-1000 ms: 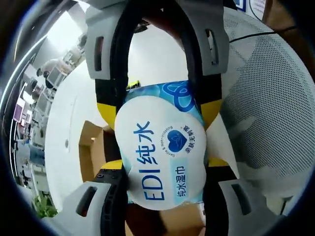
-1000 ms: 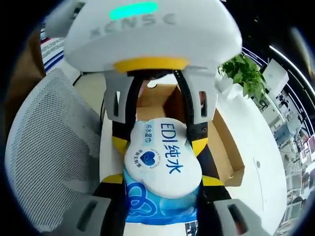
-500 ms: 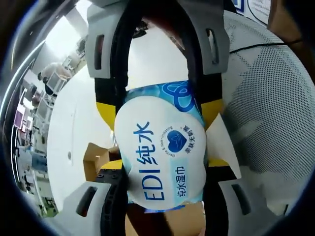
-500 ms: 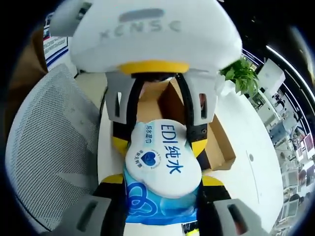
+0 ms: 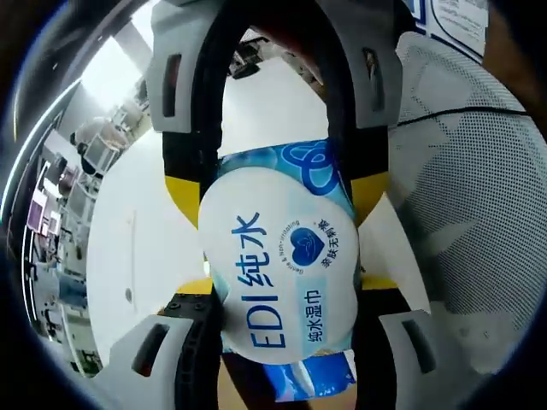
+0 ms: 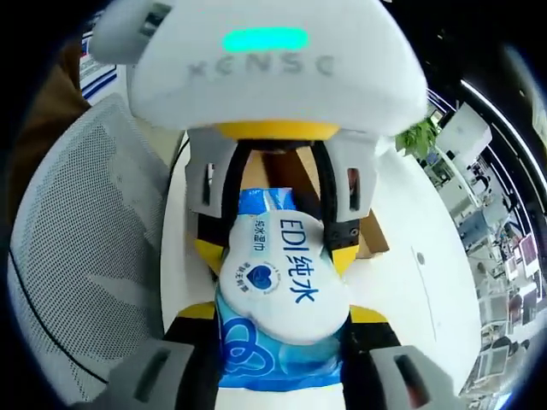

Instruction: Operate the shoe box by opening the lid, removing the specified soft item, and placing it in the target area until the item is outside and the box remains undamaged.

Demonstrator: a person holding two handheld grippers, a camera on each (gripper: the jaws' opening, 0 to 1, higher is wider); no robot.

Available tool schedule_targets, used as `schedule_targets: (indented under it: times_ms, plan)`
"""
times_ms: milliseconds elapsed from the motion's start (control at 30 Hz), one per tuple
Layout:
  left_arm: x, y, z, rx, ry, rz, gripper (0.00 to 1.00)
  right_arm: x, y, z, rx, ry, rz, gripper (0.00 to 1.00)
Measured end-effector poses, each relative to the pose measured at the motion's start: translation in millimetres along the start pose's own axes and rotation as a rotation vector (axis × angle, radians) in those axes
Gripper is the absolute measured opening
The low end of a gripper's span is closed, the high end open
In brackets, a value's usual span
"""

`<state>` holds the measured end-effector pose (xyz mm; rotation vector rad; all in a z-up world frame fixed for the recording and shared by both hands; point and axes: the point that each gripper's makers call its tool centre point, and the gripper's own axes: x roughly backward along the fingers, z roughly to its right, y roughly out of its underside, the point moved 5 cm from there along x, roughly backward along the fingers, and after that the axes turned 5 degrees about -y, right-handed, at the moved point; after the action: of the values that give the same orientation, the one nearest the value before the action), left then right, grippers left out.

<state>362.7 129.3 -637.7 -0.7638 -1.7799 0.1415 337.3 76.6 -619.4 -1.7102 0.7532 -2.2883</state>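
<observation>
Above the white table point(image 6: 444, 282), clear of the shoe box point(image 6: 369, 239), the wet-wipe pack point(image 5: 282, 273) hangs between my left gripper point(image 5: 282, 286) and right gripper point(image 6: 278, 295), both pinching it. The box has slid farther behind (camera rising, I judge); next comes setting it down.
</observation>
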Motion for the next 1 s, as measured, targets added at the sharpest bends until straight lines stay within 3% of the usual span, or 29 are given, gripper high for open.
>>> schedule_targets:
  times_ms: [600,1000]
  plan:
    - [-22,-33.4,-38.7,-0.022,-0.017,0.019,0.61,24,31.1,37,0.012,0.026,-0.011,0.52]
    - [-41,-31.8,-58.6,-0.011,-0.03,0.0,0.61,15,45.4,61,0.029,0.021,-0.014,0.52]
